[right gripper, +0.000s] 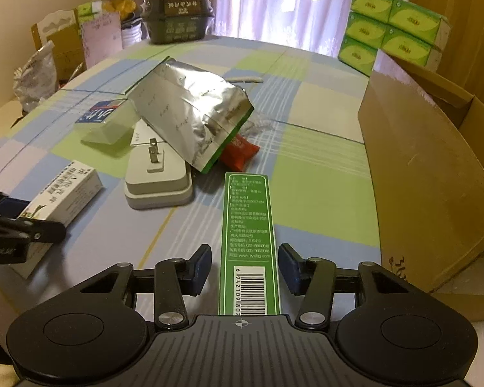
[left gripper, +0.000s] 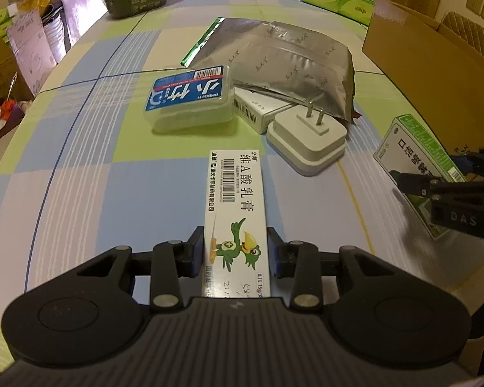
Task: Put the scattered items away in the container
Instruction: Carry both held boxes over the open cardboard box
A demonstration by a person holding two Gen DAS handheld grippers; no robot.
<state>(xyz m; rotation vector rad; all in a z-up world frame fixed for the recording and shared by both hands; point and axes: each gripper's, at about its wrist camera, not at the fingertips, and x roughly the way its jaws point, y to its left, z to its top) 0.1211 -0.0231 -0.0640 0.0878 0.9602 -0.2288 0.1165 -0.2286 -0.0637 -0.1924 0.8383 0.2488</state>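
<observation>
My left hand-held gripper straddles the long white ointment carton printed with a green bird, pads at its sides; I cannot tell whether they are biting yet. My right hand-held gripper stands open around the narrow green carton, gaps showing either side. I should close squarely on both, lift level, then carry them to the brown cardboard box, right of the green carton.
</observation>
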